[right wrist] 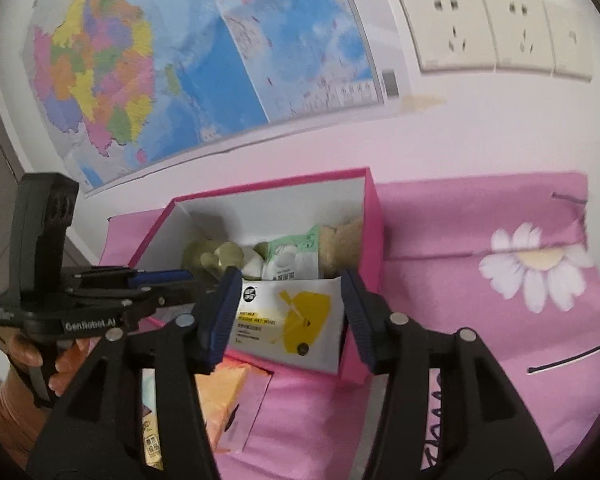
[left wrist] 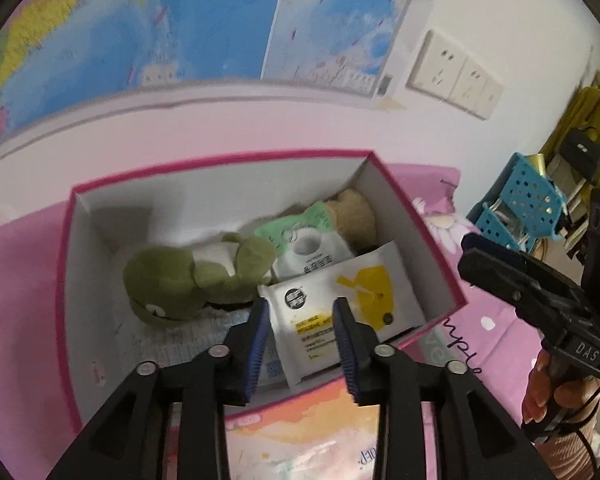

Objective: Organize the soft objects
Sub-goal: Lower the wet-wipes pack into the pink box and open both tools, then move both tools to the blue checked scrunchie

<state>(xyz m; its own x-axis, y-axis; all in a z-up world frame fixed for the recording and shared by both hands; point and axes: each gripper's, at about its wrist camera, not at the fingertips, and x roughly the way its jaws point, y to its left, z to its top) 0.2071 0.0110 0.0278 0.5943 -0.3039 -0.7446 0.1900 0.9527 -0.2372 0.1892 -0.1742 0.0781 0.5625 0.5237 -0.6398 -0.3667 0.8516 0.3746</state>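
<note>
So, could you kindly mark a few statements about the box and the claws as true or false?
1. The green plush toy lies inside the pink box. True.
2. The yellow-and-white wipes pack lies on the pink cloth outside the box. False: it is in the box.
3. The left claw is clamped on the plush toy. False: it is open, holding nothing.
4. The right claw is open. True.
5. A map hangs on the wall. True.

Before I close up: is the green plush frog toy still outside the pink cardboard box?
No, the green plush frog toy lies inside the pink cardboard box.
</note>
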